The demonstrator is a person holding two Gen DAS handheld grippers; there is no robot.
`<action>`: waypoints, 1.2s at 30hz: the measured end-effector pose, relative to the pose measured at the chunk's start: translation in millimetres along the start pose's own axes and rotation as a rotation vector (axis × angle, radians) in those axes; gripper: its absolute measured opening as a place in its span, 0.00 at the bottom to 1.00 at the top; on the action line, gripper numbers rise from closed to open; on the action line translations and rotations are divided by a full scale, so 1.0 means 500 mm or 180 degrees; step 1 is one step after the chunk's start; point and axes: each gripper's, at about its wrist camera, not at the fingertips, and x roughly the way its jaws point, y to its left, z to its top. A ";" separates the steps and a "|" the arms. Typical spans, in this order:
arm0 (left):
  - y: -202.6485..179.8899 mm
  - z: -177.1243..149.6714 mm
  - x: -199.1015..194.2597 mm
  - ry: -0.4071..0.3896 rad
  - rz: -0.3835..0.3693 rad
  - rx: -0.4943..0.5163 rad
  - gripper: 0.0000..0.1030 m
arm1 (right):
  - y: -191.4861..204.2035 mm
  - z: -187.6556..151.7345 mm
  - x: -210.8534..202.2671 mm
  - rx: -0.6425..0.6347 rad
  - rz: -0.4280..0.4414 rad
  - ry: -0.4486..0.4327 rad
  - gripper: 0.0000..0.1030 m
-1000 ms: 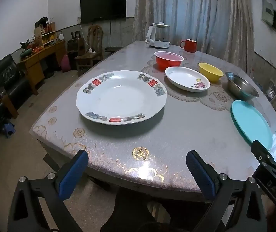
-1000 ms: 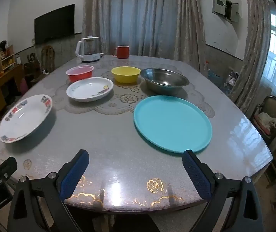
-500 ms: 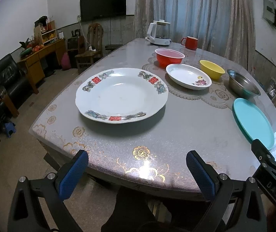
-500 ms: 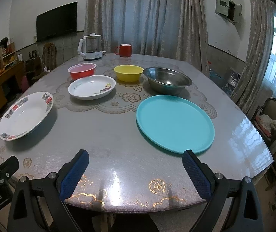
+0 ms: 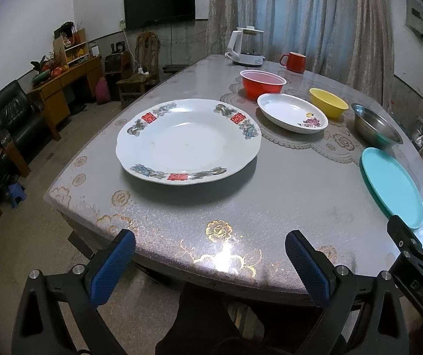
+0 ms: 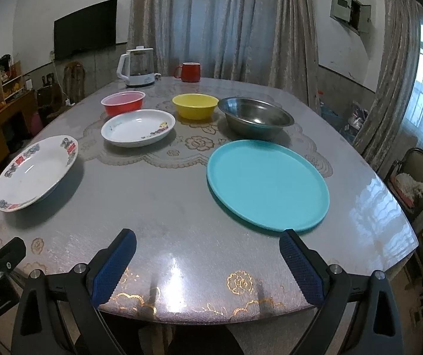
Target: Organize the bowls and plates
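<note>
A large white plate with red and blue rim marks (image 5: 187, 140) lies near the table's left front; it also shows in the right wrist view (image 6: 35, 173). A teal flat plate (image 6: 267, 185) lies at the right front. Behind them stand a small white flowered dish (image 6: 138, 128), a red bowl (image 6: 123, 103), a yellow bowl (image 6: 195, 106) and a steel bowl (image 6: 255, 115). My left gripper (image 5: 211, 257) is open and empty over the table's front edge, short of the large plate. My right gripper (image 6: 208, 259) is open and empty, just short of the teal plate.
A white kettle (image 6: 137, 68) and a red mug (image 6: 189, 72) stand at the table's far edge. The table (image 6: 167, 207) has a glossy top with a rounded front edge. Chairs, a desk and a sofa stand on the left of the room.
Both grippers have moved slightly forward and up toward the table. The dishes have not moved, and both grippers stay open.
</note>
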 end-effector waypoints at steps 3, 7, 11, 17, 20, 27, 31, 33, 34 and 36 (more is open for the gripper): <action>0.000 0.000 0.000 0.0001 0.0003 0.0000 0.99 | 0.001 -0.001 0.000 -0.0005 0.0010 0.0000 0.96; 0.002 0.000 0.001 0.0005 0.0005 -0.0019 0.99 | 0.000 -0.002 0.002 0.0005 0.0011 0.0016 0.96; 0.002 -0.002 0.003 0.0015 0.0008 -0.0016 0.99 | 0.002 -0.002 0.003 -0.0004 0.0022 0.0018 0.96; 0.000 -0.002 0.004 0.0024 0.0016 -0.0013 0.99 | 0.002 -0.004 0.008 -0.0001 0.0022 0.0049 0.96; 0.000 -0.002 0.006 0.0030 0.0017 -0.0012 0.99 | 0.003 -0.004 0.009 -0.0005 0.0026 0.0052 0.96; 0.000 -0.002 0.008 0.0039 0.0022 -0.0016 0.99 | 0.003 -0.003 0.006 -0.0001 0.0096 0.0031 0.96; 0.000 -0.002 0.010 0.0047 0.0022 -0.0017 0.99 | 0.004 -0.002 0.007 -0.0010 0.0097 0.0032 0.96; -0.001 -0.001 0.012 0.0055 0.0025 -0.0014 0.99 | 0.004 -0.002 0.007 -0.0009 0.0103 0.0034 0.96; -0.001 -0.002 0.013 0.0055 0.0026 -0.0012 0.99 | 0.004 -0.002 0.007 -0.0009 0.0117 0.0037 0.96; -0.001 -0.002 0.014 0.0057 0.0025 -0.0008 0.99 | 0.005 0.000 0.007 -0.0011 0.0214 0.0025 0.96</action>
